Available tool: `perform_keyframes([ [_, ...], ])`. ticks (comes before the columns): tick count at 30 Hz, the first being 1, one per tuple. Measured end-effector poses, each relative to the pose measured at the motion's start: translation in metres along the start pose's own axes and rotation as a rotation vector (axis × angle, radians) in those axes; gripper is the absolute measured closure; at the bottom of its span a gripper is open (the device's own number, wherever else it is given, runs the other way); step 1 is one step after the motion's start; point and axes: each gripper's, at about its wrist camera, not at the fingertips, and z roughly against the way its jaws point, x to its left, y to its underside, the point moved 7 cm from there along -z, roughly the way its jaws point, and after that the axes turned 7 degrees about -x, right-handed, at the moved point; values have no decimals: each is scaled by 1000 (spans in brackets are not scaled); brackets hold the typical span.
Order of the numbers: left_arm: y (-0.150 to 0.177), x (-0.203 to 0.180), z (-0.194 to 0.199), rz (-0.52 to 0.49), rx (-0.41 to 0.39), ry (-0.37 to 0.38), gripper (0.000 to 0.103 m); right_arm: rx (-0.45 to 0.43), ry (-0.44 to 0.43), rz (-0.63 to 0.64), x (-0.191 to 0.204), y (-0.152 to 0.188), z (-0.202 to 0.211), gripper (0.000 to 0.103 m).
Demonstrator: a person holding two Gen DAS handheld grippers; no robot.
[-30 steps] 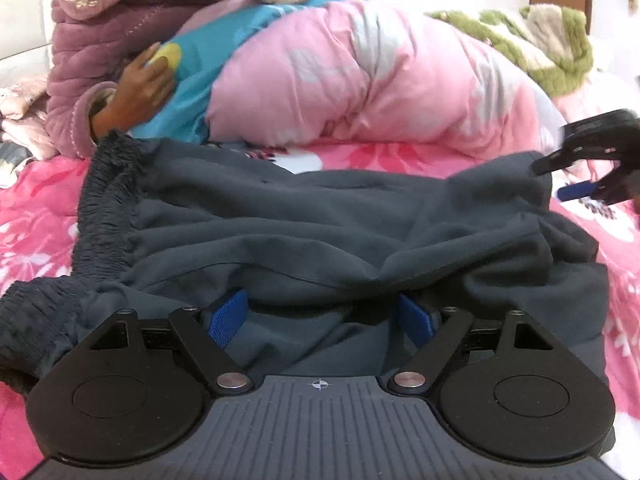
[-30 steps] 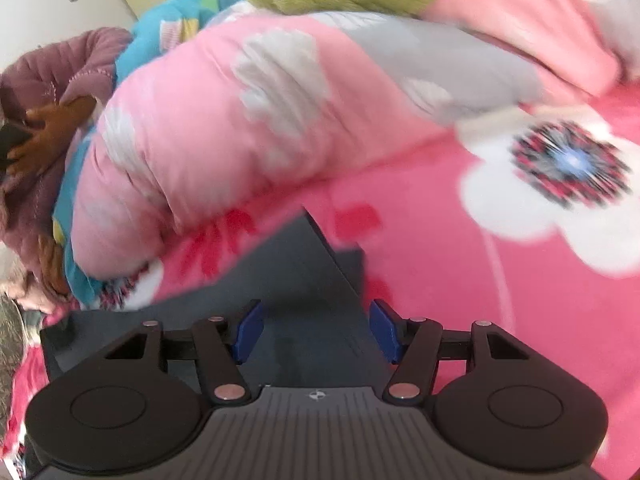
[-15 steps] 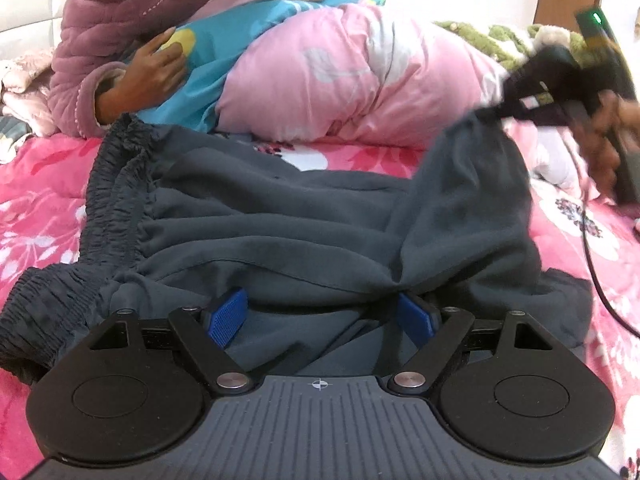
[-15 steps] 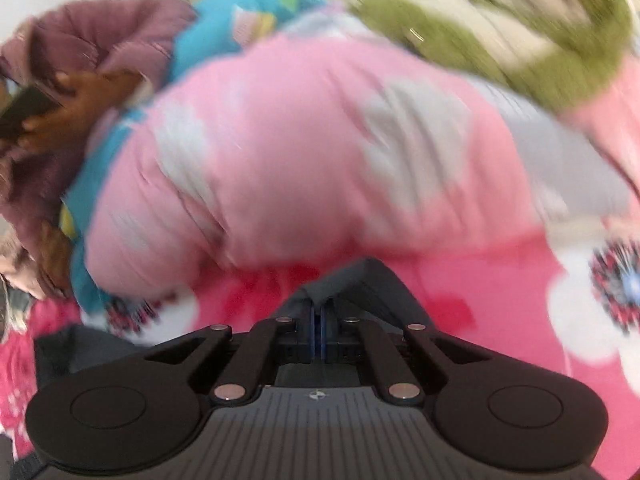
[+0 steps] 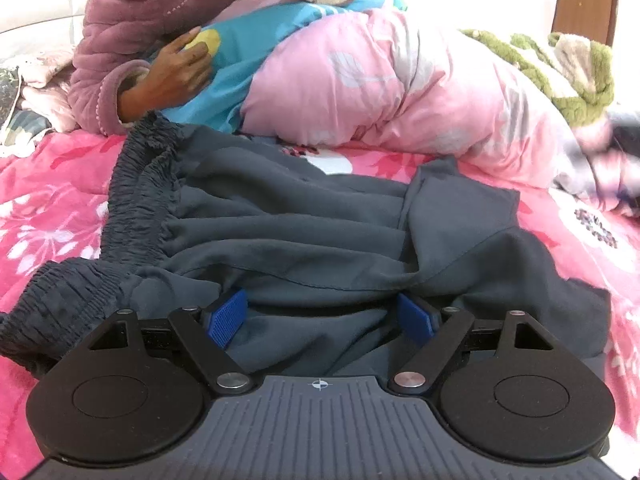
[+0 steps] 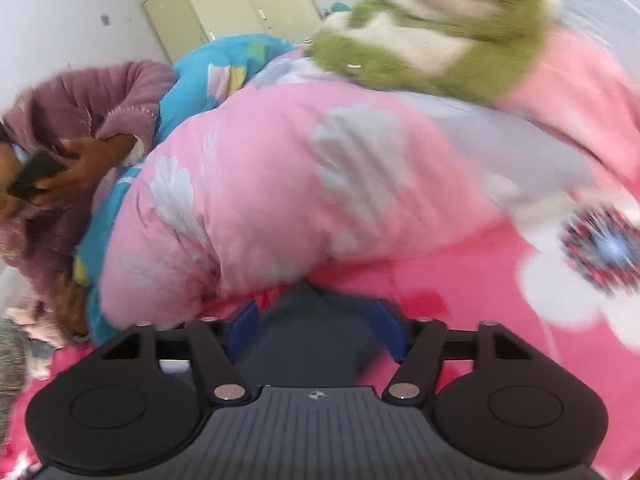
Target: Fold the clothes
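A dark grey garment (image 5: 320, 232) with a gathered elastic waistband (image 5: 136, 200) lies crumpled on the pink floral bedsheet (image 5: 52, 184). Its far right corner (image 5: 460, 208) lies folded back over the body of the cloth. My left gripper (image 5: 322, 318) is low at the near edge, jaws wide apart, with loose folds draped between the blue pads (image 5: 228, 318). In the right wrist view my right gripper (image 6: 317, 325) is opening. A point of the grey garment (image 6: 308, 348) lies between its pads, which stand clear of it.
A big pink quilt (image 5: 400, 92) is heaped just behind the garment, with a green and cream fleece blanket (image 5: 560, 68) on its right. A person in a purple robe (image 5: 132, 20) sits at the back left holding a phone (image 6: 32, 176). Cupboard doors (image 6: 224, 12) stand behind.
Half a second ago the right gripper was shut on the garment's right corner and held it up. Now its jaws have parted and the corner lies folded over. The left gripper has stayed put.
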Motion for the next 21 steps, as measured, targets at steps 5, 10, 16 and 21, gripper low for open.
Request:
perform_keyframes([
  [5,-6,-13,26,-9,-112,121,21,196,37,-229,-61,77,48,38],
  [10,14,-63,50,-101,-89,418,21,207,46,-227,-67,121,57,60],
  [16,51,-112,50,-307,-18,473,25,185,-16,-95,-38,109,59,102],
  [21,53,-106,35,-266,38,462,47,128,-145,-57,9,78,67,102],
])
